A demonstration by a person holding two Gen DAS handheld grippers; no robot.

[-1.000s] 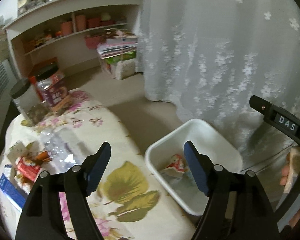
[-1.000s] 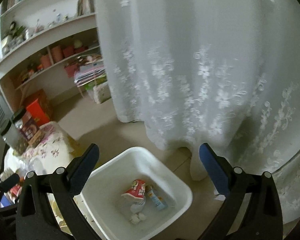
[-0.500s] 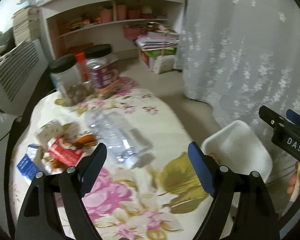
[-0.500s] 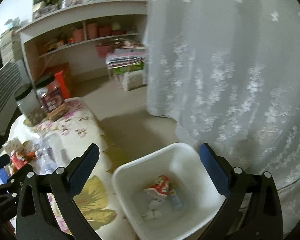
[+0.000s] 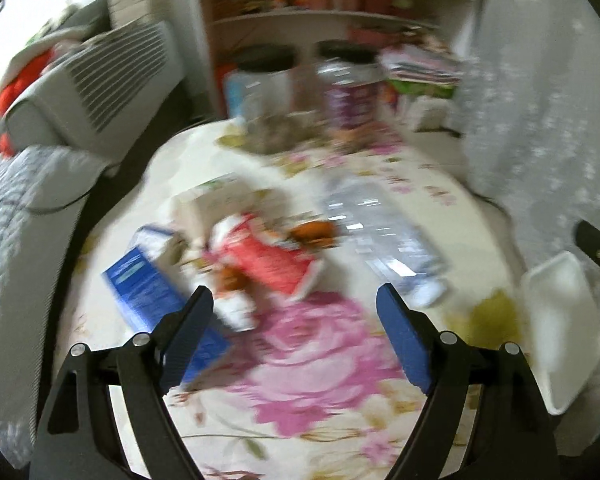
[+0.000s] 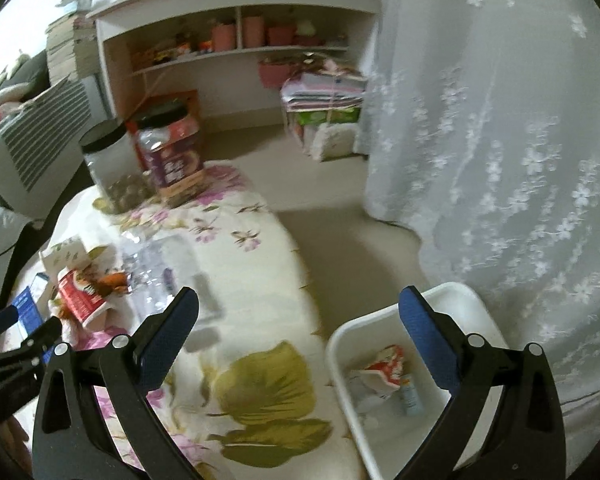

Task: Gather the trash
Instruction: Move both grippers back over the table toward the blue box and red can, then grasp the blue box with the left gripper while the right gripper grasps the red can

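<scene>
Both grippers are standing wide open and empty: the left gripper is hovering over a litter pile on the floral tablecloth, the right gripper between table edge and white bin. Judging by this, a fetch step is beginning. Next, the left one should be lowering astride the red wrapper, beside the crushed clear bottle.

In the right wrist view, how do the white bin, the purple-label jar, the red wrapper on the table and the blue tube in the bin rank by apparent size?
Largest to smallest as they look:
1. white bin, though it is nearest the camera
2. purple-label jar
3. red wrapper
4. blue tube
The jar stands farther off, so its real size against the bin is unsure.
</scene>
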